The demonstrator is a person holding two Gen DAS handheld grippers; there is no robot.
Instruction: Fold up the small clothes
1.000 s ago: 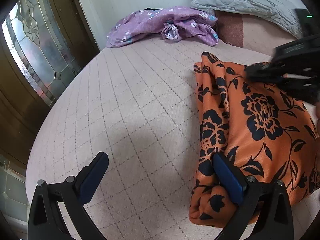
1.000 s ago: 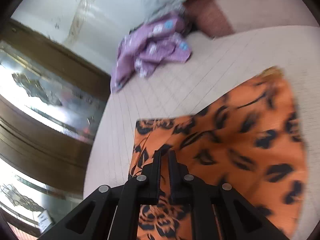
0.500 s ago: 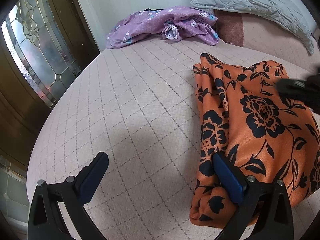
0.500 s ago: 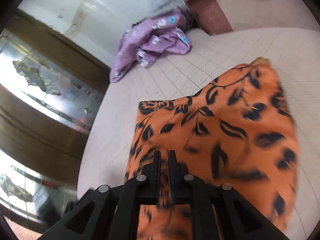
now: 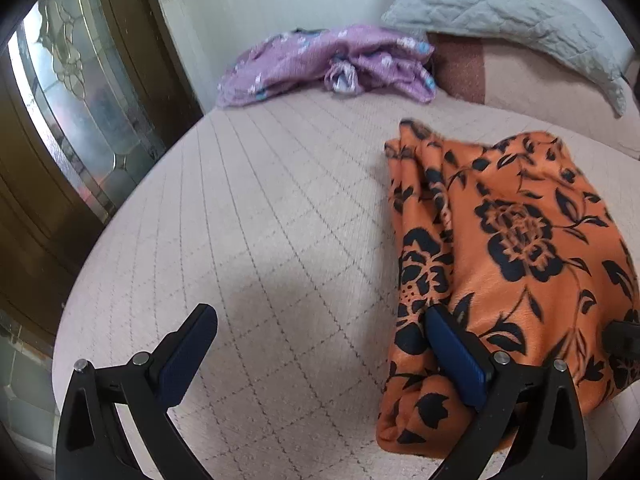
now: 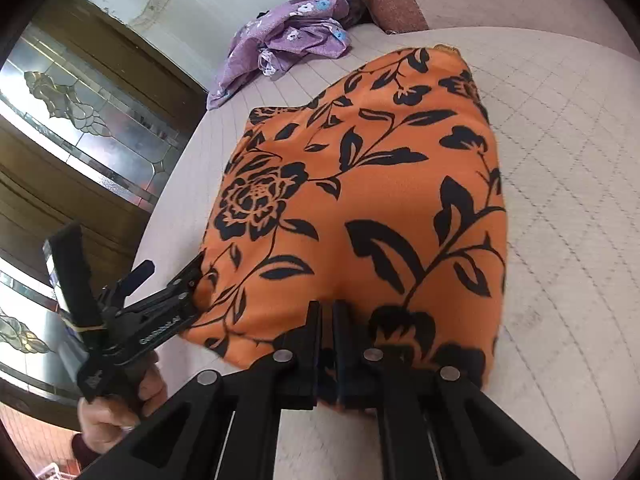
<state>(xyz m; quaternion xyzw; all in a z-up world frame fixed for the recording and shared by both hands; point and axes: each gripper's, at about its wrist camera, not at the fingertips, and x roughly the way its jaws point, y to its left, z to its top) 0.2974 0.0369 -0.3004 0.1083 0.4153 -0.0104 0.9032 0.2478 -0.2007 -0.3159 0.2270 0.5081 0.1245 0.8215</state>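
The wide bed with its pale quilted cover was seen to carry both garments. The orange cloth printed with black flowers lay on it nearest the cameras, doubled over into a thick, roughly oblong bundle with a rolled edge along one side; this piece was judged to be largely folded, though a last fold or a smoothing could not be ruled out. The crumpled purple garment with small pale flowers lay well apart, at the far edge near the grey quilted pillow, and was judged to be untouched, so that at least half of the work remained.

The left claw was held released, its blue pads wide apart: one pad rested against the rolled edge of the orange cloth, the other stood over bare cover. The right claw was clenched, its fingers drawn together at the near edge of the orange cloth; whether a layer of fabric was pinched between them could not be made out, that edge being hidden behind the fingers.

The underside layers of the orange bundle were concealed, and the purple garment's shape was not to be told. Only part of a hand was shown.
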